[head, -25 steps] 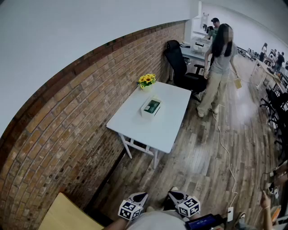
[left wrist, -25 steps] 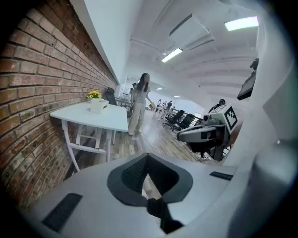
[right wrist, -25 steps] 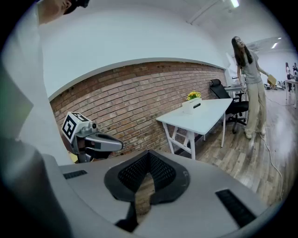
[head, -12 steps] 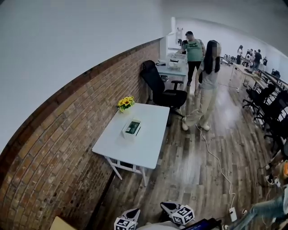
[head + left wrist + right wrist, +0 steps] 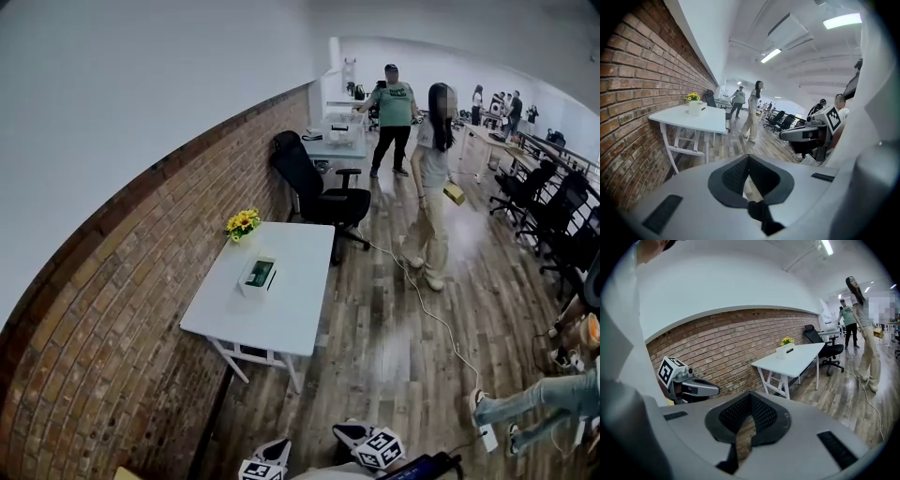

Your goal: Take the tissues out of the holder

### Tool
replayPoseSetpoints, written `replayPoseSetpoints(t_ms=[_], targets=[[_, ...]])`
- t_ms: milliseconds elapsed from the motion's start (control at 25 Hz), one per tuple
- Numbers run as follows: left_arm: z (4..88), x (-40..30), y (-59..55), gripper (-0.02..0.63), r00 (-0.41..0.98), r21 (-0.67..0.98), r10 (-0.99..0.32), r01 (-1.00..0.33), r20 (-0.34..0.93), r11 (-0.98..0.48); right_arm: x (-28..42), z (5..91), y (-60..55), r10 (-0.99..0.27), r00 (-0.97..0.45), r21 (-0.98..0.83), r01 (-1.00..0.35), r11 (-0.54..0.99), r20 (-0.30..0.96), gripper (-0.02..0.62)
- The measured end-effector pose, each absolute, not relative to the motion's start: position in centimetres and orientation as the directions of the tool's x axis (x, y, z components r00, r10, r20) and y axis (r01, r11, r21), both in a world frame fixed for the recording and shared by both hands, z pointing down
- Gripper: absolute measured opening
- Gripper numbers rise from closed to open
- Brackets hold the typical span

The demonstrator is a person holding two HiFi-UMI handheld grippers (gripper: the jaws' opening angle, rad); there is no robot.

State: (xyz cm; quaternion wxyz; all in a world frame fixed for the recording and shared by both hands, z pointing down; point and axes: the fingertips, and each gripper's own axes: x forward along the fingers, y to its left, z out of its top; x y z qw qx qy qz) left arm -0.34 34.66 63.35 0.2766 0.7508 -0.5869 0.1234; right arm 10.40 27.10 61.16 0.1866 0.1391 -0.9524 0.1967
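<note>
Tissue holder (image 5: pixel 257 276) sits on white table (image 5: pixel 286 323), toward the table's left side by the brick wall (image 5: pixel 112 319), well apart from both grippers, untouched. Nearest, at the bottom edge of the head view: left gripper (image 5: pixel 270 459) and right gripper (image 5: pixel 371 443), side by side, marker cubes showing. Left gripper view: jaws clenched together, nothing between them. Right gripper view: jaws pressed together too, empty. Wood floor (image 5: pixel 394 366) lies between the grippers and the table, with a white cable (image 5: pixel 427 314) trailing across it on the right. Far end of table: yellow flowers (image 5: pixel 243 222) near the wall. Beyond that, black office chair (image 5: pixel 314 187). Right of the chair, person in light clothes (image 5: pixel 431 197) with a tan object in hand. Farther back, person in green shirt (image 5: pixel 394 108).
</note>
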Motion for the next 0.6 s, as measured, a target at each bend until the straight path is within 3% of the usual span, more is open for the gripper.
replayPoseSetpoints(t_ms=[600], targets=[[63.25,0.45,34.44,0.008,0.294,0.266,-0.813,-0.947,0.502,-0.179,11.01,61.11,27.13,-0.202,-0.887,-0.313,-0.348,0.884,0.415,0.006]])
